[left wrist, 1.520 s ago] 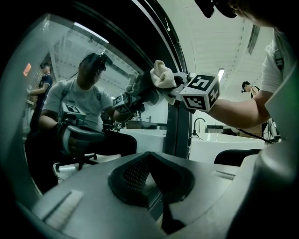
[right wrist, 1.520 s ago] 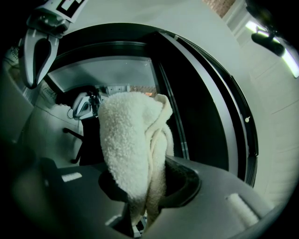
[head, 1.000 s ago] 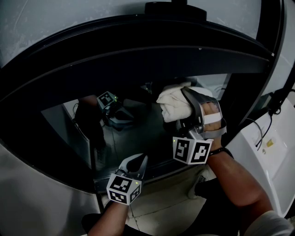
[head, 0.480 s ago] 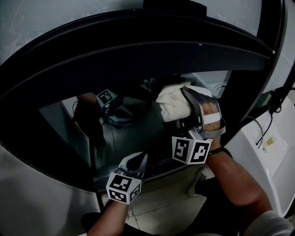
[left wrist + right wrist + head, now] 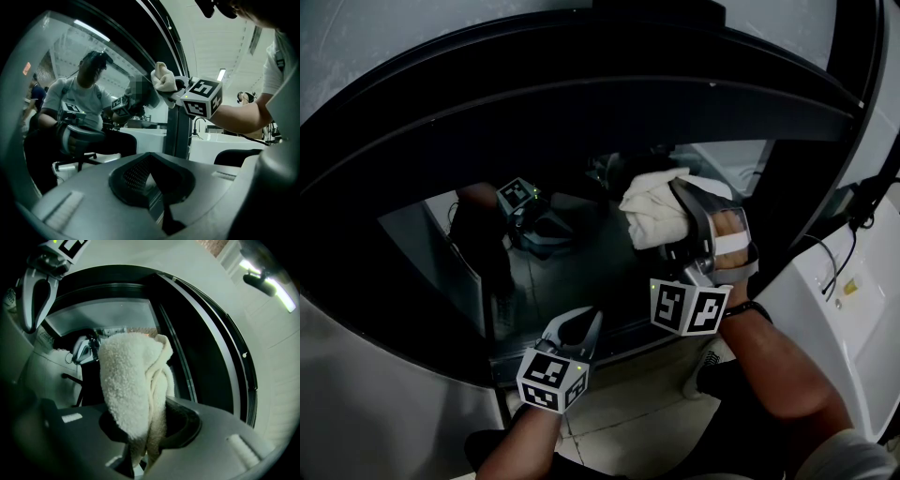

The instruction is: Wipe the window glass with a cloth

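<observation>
The dark window glass (image 5: 553,272) sits in a wide black curved frame (image 5: 581,103). A cream terry cloth (image 5: 652,212) is bunched against the upper right part of the pane. My right gripper (image 5: 673,223) is shut on the cloth, and in the right gripper view the cloth (image 5: 133,394) fills the space between the jaws of that gripper (image 5: 140,444). My left gripper (image 5: 575,330) hangs lower, near the bottom edge of the glass, shut and holding nothing. The left gripper view shows that gripper (image 5: 153,183) with its jaws together, and the cloth (image 5: 163,78) up on the glass (image 5: 70,70).
A white panel (image 5: 848,281) with a thin cable (image 5: 825,267) stands to the right of the frame. Tiled floor (image 5: 628,412) lies below the window. The glass reflects a seated person and both grippers.
The right gripper and cloth have crept slightly up and right along the glass. The left gripper has stayed almost where it was.
</observation>
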Demonstrator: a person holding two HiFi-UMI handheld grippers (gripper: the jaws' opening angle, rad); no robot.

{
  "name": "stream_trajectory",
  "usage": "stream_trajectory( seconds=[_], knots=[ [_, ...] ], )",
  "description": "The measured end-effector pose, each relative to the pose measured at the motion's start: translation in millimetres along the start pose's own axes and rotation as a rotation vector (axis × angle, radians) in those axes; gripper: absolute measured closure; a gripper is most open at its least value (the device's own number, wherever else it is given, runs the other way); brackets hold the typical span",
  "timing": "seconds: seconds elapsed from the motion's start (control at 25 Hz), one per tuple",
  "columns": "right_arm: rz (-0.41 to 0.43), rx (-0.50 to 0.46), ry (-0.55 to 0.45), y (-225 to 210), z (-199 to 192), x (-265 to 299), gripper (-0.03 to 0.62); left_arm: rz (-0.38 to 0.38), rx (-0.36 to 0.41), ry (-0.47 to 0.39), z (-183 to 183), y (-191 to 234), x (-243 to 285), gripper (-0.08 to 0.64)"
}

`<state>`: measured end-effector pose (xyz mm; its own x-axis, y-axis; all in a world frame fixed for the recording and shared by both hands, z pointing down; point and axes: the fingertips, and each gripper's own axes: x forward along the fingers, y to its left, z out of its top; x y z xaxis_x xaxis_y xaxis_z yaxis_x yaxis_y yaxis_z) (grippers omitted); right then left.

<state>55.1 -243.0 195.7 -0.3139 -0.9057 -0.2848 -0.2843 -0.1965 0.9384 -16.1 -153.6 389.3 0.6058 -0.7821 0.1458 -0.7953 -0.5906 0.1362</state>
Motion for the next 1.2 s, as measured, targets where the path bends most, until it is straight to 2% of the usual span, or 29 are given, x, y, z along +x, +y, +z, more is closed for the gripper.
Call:
stream_trajectory(
  seconds=[1.2],
  knots=[
    [0.022,0.005,0.011,17.4,0.5,-7.8,0.492,0.001,0.001,0.003,4.7,0.6,-6.0,0.543]
  ],
)
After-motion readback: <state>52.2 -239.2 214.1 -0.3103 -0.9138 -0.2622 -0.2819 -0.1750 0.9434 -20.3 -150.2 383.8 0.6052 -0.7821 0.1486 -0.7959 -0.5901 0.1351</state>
